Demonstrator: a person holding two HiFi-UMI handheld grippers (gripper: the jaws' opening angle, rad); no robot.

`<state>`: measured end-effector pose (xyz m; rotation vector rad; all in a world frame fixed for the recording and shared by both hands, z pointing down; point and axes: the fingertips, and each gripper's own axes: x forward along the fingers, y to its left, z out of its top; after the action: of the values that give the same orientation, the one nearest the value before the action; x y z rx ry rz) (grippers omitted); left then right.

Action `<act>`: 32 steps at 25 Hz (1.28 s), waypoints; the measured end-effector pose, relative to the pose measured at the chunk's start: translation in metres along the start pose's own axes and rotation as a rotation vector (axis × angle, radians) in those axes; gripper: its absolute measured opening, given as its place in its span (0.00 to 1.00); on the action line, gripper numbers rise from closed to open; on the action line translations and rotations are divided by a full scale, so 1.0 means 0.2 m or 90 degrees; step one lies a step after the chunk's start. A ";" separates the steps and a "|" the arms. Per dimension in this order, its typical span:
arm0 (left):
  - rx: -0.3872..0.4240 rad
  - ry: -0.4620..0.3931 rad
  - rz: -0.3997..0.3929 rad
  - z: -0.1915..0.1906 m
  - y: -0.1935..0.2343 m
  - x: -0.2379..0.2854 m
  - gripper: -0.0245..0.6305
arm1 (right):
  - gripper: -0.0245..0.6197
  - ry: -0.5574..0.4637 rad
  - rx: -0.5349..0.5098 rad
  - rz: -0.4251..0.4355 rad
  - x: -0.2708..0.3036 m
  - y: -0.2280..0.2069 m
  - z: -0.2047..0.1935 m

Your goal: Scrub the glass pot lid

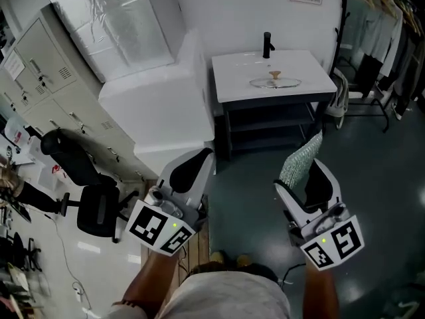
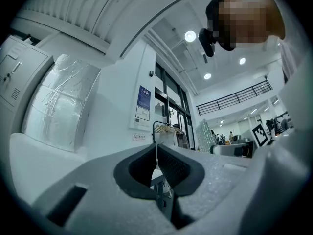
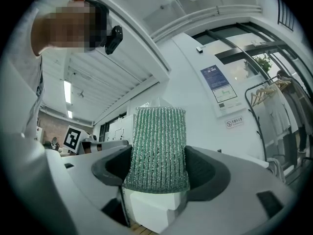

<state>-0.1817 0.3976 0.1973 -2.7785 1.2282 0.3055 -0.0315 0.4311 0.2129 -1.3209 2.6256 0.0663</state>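
The glass pot lid with a wooden knob lies flat on the white sink counter, far ahead in the head view and well beyond both grippers. My right gripper is shut on a green scrubbing sponge, which sticks up out of the jaws. In the right gripper view the sponge stands upright, pinched between the dark pads. My left gripper is held at about the same height on the left. Its jaws are shut with nothing between them.
A black faucet stands behind the lid. Dark shelves sit under the counter. A large white wrapped block adjoins the counter's left side. Grey cabinets and a black office chair are at left, a clothes rack at right.
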 end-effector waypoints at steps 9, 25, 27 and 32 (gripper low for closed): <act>0.008 0.010 0.020 -0.08 -0.03 0.14 0.07 | 0.56 -0.003 -0.004 -0.002 -0.06 -0.24 -0.01; -0.007 -0.007 0.006 -0.22 0.32 0.65 0.07 | 0.56 0.025 -0.037 -0.040 0.28 -0.68 -0.06; -0.002 -0.007 0.005 -0.24 0.40 0.74 0.07 | 0.56 0.033 -0.040 -0.044 0.37 -0.75 -0.08; 0.006 -0.003 -0.008 -0.28 0.60 0.98 0.07 | 0.56 0.044 -0.043 -0.056 0.62 -0.93 -0.11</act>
<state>-0.1332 0.1673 0.2104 -2.7742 1.2074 0.3043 0.0421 0.2188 0.2193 -1.4852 2.6388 0.0983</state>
